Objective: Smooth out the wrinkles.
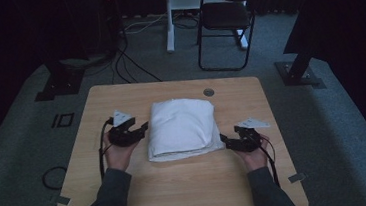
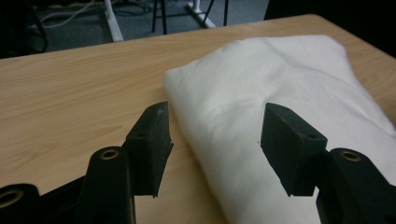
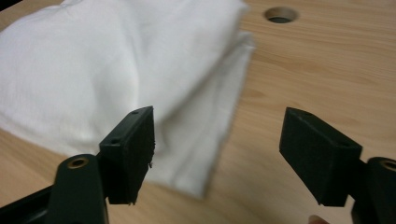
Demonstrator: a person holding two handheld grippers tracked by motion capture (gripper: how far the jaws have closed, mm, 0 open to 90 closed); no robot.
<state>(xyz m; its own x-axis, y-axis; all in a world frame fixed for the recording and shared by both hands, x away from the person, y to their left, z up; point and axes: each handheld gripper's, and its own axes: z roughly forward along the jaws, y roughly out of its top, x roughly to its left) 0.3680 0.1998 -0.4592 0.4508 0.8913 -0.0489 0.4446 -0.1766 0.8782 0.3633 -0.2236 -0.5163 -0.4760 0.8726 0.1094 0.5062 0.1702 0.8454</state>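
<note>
Grey carpet is lying all around a wooden table (image 1: 120, 96), and a black chair (image 1: 226, 14) is standing far behind it. From the high view, a folded white towel (image 1: 183, 128) is resting in the middle of the table, with bare wood showing on every side. The left gripper (image 1: 140, 129) is sitting just beside the towel's left edge, and the right gripper (image 1: 227, 142) is by its near right corner.

Looking along the left gripper (image 2: 215, 135), its jaws are standing wide apart, holding nothing, over the towel's (image 2: 280, 79) edge.

Looking along the right gripper (image 3: 217, 149), its jaws are gaping too, holding nothing, near the towel's (image 3: 116, 60) loose corner. A round hole (image 3: 280, 15) is showing in the far wood.
</note>
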